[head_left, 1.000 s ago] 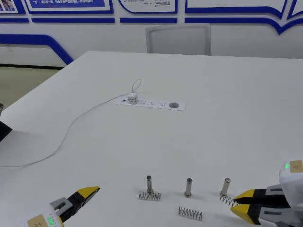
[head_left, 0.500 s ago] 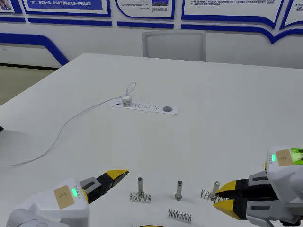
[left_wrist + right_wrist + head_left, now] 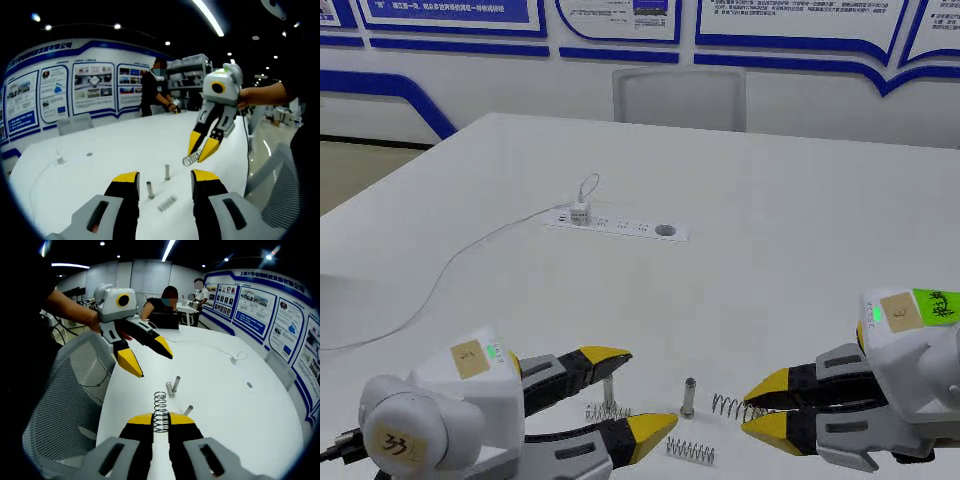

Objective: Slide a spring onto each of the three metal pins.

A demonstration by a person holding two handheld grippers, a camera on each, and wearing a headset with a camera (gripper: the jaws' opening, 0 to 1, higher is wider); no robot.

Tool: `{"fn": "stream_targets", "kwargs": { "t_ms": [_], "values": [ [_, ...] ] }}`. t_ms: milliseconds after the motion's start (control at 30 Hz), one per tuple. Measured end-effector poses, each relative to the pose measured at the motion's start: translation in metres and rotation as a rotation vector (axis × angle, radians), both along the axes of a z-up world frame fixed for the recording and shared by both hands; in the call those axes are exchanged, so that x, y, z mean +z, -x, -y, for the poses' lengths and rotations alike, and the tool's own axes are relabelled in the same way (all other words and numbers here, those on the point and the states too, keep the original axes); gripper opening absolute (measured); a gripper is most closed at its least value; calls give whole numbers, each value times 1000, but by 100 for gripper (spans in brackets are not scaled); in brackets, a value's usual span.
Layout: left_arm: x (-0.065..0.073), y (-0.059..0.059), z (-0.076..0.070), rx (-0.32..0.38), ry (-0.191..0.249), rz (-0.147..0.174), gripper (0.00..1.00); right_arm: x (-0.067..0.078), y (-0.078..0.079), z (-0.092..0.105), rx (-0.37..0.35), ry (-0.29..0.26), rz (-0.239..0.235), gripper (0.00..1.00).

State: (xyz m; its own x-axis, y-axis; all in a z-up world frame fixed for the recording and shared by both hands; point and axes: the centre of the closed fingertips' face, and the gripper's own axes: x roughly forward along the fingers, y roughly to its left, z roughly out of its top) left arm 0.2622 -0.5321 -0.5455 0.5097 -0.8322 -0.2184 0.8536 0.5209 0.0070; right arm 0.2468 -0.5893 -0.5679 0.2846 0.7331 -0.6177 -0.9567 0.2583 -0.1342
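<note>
- Step in hand, as judged: the first spring was picked up and none was threaded yet. Your right gripper (image 3: 746, 411) had its jaws nearly closed on one end of a coil spring (image 3: 726, 406). The spring stuck out sideways past the tips, above the white table (image 3: 800, 250).
- Your left gripper (image 3: 164, 176) was spread wide and held nothing, with its tips near the left pin (image 3: 608, 388).
- The left pin and the middle pin (image 3: 688, 396) stood upright and bare.
- A second spring (image 3: 607, 411) lay flat at the foot of the left pin, beside it and not on it.
- A third spring (image 3: 690, 451) lay on the table nearer you, between those two pins.
- Next move, as judged: you needed to turn the held spring until its axis stood vertical, bring its free end over a pin's top, then lower it. Gripped at one end only, the coil would probably wag, so the approach wanted to be slow. The empty left gripper could have steadied it.
- Hard to make out: I could not place the third pin with confidence. It may have sat behind the held spring and the right gripper's tips.
- In the right gripper view a pin top (image 3: 188, 410) poked out just beside the jaw. I could not tell which pin it was.
- Whether the second spring touched the left pin was too small to tell.
</note>
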Motion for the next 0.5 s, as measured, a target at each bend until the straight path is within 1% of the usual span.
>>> {"fn": "stream_targets", "kwargs": {
  "t_ms": [67,100,200,267,333,367,400,467,500],
  "values": [
    [-1,3,6,-21,5,-16,43,0,2,-2,10,-1,-3,11],
    [-2,5,10,-39,11,-29,42,0,3,-4,18,1,-4,11],
    [-2,7,16,-56,14,-33,40,0,6,-6,40,8,-1,11],
    [-2,9,19,-77,24,-50,37,1,7,-8,52,8,-3,11],
    [-3,10,22,-96,28,-60,35,1,8,-9,63,12,0,11],
    [-4,12,25,-114,28,-78,34,1,9,-10,74,13,5,11],
    [-4,13,26,-124,27,-84,35,2,9,-10,77,11,4,11],
    [-5,15,29,-149,20,-83,34,4,11,-13,87,1,2,11],
    [-5,17,30,-161,19,-89,33,5,12,-14,90,-3,0,11]
  ]
}}
